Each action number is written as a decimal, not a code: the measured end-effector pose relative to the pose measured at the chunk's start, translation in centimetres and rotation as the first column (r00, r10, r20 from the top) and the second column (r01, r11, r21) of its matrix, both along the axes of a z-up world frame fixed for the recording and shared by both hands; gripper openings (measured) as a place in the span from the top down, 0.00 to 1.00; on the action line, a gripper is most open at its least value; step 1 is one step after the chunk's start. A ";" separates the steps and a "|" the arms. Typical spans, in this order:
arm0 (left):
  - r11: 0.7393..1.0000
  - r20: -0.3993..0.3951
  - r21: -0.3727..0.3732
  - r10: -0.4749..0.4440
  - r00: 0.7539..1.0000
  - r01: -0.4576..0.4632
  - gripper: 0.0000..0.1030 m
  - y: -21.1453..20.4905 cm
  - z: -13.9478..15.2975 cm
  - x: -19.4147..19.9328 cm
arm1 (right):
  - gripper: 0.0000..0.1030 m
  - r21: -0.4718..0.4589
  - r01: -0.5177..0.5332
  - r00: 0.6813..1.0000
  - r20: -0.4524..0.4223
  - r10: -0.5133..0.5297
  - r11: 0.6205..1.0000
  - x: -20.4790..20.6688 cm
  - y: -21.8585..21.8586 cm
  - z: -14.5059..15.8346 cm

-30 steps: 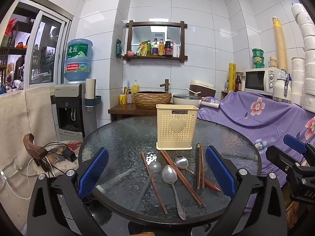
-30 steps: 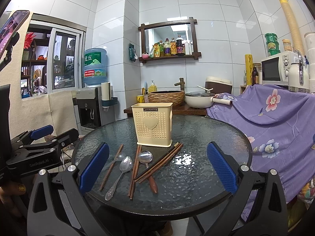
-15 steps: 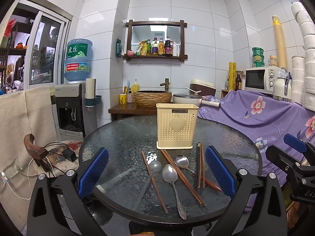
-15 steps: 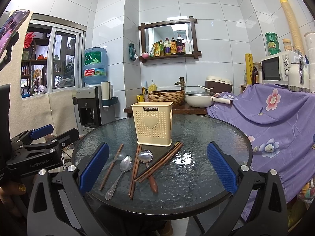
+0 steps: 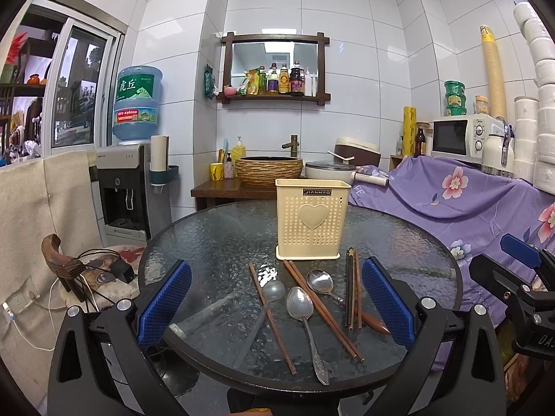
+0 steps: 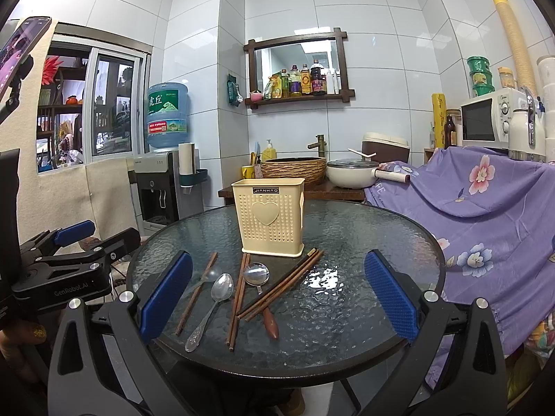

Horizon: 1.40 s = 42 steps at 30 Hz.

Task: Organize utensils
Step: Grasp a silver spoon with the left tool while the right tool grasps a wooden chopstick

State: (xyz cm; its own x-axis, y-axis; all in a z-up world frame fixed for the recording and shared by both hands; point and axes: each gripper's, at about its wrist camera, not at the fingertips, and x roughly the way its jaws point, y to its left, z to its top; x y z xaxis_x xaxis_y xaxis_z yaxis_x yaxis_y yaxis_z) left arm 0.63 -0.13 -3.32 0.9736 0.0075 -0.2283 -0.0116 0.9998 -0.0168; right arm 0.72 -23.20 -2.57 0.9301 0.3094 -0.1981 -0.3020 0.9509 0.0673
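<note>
1. I'm looking at a white-tiled kitchen corner with a round, dark-rimmed tabletop point(image 5: 222, 242) of pebbled glass; a purple floral cloth point(image 5: 485, 201) drapes the furniture at 3 o'clock.
2. The cream plastic utensil holder point(image 5: 311, 223), perforated with a raised heart, stands upright at 12 o'clock on the tabletop, with the utensils lying loose in front of it.
3. From my left camera, the left hand-held gripper point(image 5: 275, 306) is spread wide and empty, framing wooden chopsticks point(image 5: 321, 308), a steel spoon point(image 5: 305, 319), a wooden-handled spoon point(image 5: 321, 282) and a clear ladle point(image 5: 267, 298).
4. Only the right camera shows the holder's side wall and a phone point(image 6: 20, 45) at 10 o'clock; the right hand-held gripper point(image 6: 277, 300) also gapes, holding nothing.
5. Each camera catches the other gripper at its frame edge.
</note>
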 end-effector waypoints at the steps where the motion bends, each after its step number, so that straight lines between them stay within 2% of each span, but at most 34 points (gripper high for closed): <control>1: 1.000 -0.003 0.001 -0.001 1.000 0.001 0.06 0.0 -0.1 0.0 | 0.05 -0.002 0.001 1.000 -0.004 -0.001 1.000 0.1 0.0 0.0; 6: 1.000 -0.072 0.030 -0.001 0.997 0.003 0.06 0.4 -0.3 1.5 | 0.05 -0.027 0.033 0.998 -0.055 -0.034 0.999 1.7 -0.2 -0.5; 10: 0.999 -0.187 0.040 0.017 0.982 -0.010 0.06 1.6 -1.1 4.2 | 0.05 -0.011 0.061 0.978 -0.199 -0.062 0.998 5.5 -1.7 -1.9; 13: 1.000 -0.267 0.027 0.018 0.964 -0.011 0.06 2.8 -1.8 6.7 | 0.05 0.002 0.066 0.949 -0.309 -0.062 0.998 8.6 -2.6 -3.3; 18: 0.997 -0.334 0.070 0.029 0.942 -0.006 0.06 4.0 -2.5 10.8 | 0.06 0.033 0.024 0.868 -0.496 -0.005 0.999 14.5 -2.4 -6.1; 20: 0.997 -0.367 0.083 0.028 0.930 0.003 0.06 4.2 -2.7 12.6 | 0.14 0.035 0.018 0.837 -0.547 0.004 0.999 16.5 -1.9 -6.7; 22: 0.995 -0.398 0.095 0.036 0.917 0.002 0.06 4.3 -3.3 14.4 | 0.27 0.032 0.004 0.805 -0.593 0.016 0.999 18.9 -1.4 -7.4; 23: 0.995 -0.417 0.098 0.036 0.908 0.006 0.08 4.4 -3.6 15.3 | 0.30 0.033 -0.004 0.794 -0.607 0.023 0.999 19.9 -1.1 -7.5; 26: 0.998 -0.476 0.064 0.007 0.879 0.026 0.23 5.1 -4.4 17.4 | 0.39 0.041 -0.021 0.760 -0.648 0.042 0.999 22.6 -0.4 -7.9; 28: 0.999 -0.511 0.017 -0.016 0.859 0.028 0.26 5.9 -4.7 18.7 | 0.49 0.037 -0.025 0.740 -0.671 0.043 0.999 24.6 0.1 -8.0; 31: 1.000 -0.548 -0.023 -0.028 0.836 0.019 0.30 6.9 -5.1 20.3 | 0.56 0.029 -0.019 0.721 -0.692 0.033 0.999 26.9 0.7 -8.3; 34: 1.000 -0.562 -0.014 -0.027 0.827 0.022 0.32 6.9 -5.5 21.1 | 0.61 0.033 -0.006 0.693 -0.720 0.028 0.999 29.0 1.1 -8.9; 36: 0.999 -0.572 -0.011 -0.033 0.820 0.032 0.32 6.8 -5.7 21.7 | 0.65 0.015 0.000 0.683 -0.731 0.011 1.000 29.9 1.5 -9.2; 42: 0.999 -0.602 -0.011 -0.041 0.797 0.043 0.40 6.9 -6.5 23.4 | 0.71 -0.068 -0.021 0.684 -0.728 -0.036 0.997 31.4 2.8 -9.1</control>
